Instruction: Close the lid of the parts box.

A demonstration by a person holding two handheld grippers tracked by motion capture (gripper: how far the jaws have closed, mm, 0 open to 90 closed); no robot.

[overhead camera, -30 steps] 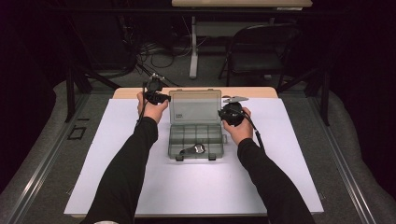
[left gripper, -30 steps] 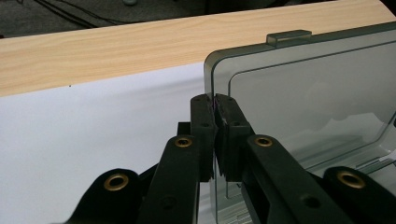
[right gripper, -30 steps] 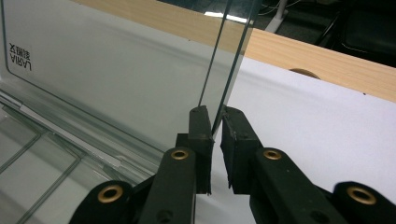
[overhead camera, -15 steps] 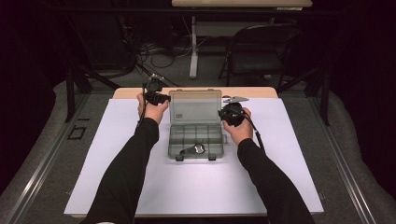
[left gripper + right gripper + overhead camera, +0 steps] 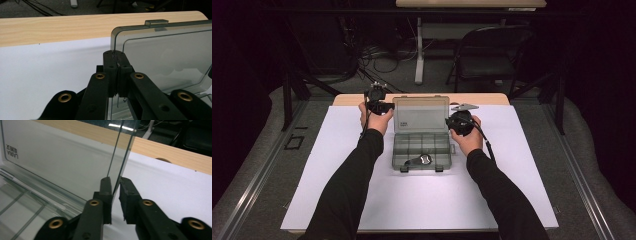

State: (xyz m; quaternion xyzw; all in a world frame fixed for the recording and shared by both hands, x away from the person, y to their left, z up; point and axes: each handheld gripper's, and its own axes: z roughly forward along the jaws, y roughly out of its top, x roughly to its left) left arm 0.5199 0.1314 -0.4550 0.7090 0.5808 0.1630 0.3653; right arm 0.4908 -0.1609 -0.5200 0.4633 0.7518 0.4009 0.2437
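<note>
A clear grey compartment box lies open mid-table on the white sheet, its lid standing upright. A small metal piece lies in a front compartment. My left gripper is at the lid's left edge. In the left gripper view it is shut on the thin rim of the lid. My right gripper is at the lid's right edge. In the right gripper view its jaws straddle the lid's rim, the left jaw against it and the right jaw a small gap away.
The white sheet covers most of the wooden table. Its bare wood strip runs along the far edge. Beyond the table stand a dark folding chair and a desk leg among floor cables.
</note>
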